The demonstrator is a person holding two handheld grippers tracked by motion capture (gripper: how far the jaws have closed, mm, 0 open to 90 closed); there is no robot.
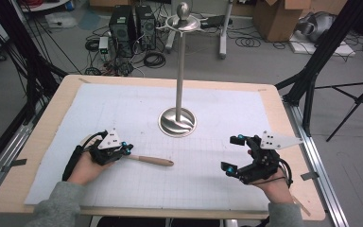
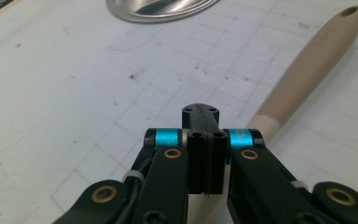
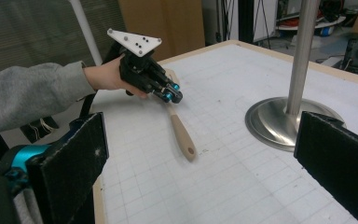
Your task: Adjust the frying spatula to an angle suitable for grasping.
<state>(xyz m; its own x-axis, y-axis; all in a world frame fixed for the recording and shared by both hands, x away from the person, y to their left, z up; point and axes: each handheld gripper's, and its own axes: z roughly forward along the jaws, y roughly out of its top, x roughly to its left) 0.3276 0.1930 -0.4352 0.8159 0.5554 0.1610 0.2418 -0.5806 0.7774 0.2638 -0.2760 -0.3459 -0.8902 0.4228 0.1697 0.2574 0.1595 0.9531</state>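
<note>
Just ahead of the left gripper, a wooden handle lies flat on the white gridded mat; its near end is hidden under the jaws. Jaws pressed together; whether they pinch the handle's end cannot be made out. Right gripper rests well apart, jaws spread wide, nothing between. Bare mat lies between the two. Beyond them, the steel stand rises mid-table. Table edge runs close outside the right gripper.

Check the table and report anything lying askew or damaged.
Nothing looks damaged or spilled. The wooden handle lies flat on the mat, gripped at one end by the left tongs; the metal stand is upright.
</note>
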